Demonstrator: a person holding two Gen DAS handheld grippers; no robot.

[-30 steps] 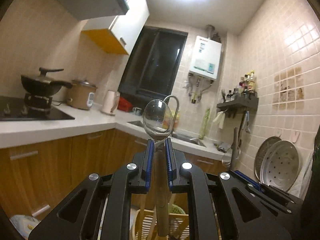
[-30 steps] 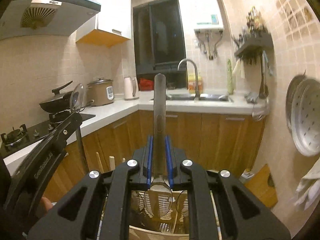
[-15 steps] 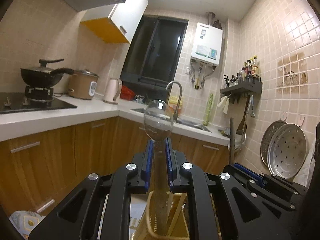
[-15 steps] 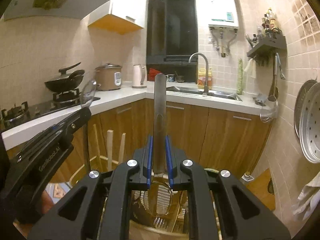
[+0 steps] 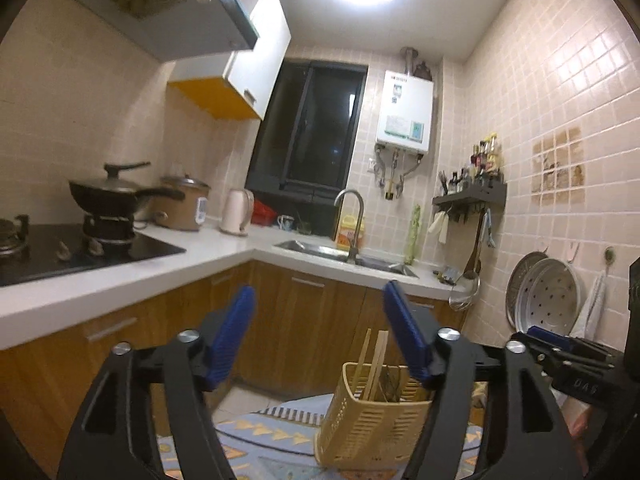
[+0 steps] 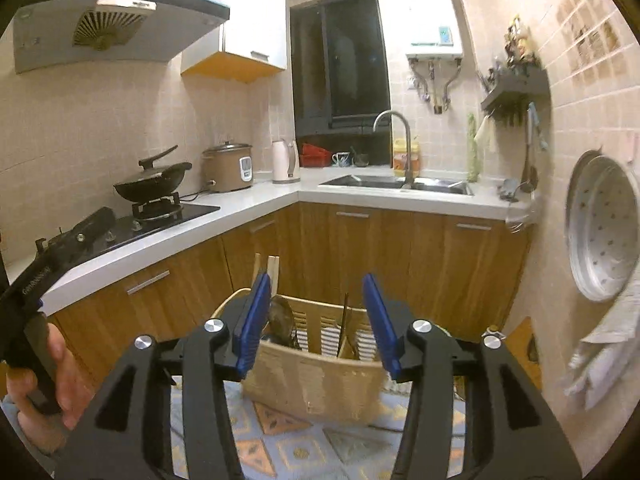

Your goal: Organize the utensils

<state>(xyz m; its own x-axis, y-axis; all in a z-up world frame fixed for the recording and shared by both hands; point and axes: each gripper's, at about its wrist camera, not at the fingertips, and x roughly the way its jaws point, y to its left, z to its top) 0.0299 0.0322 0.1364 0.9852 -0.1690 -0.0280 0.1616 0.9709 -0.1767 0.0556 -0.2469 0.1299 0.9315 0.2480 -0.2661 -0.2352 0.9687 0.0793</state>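
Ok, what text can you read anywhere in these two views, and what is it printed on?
"DAS", last letter unsure: white, on the body of the right tool.
Side lettering on the left tool: blurred, unreadable.
Water heater labels: too small.
Yellow bottle label: too small.
Rice cooker panel: too small.
Both tools' jaws have just been opening, with nothing between them.
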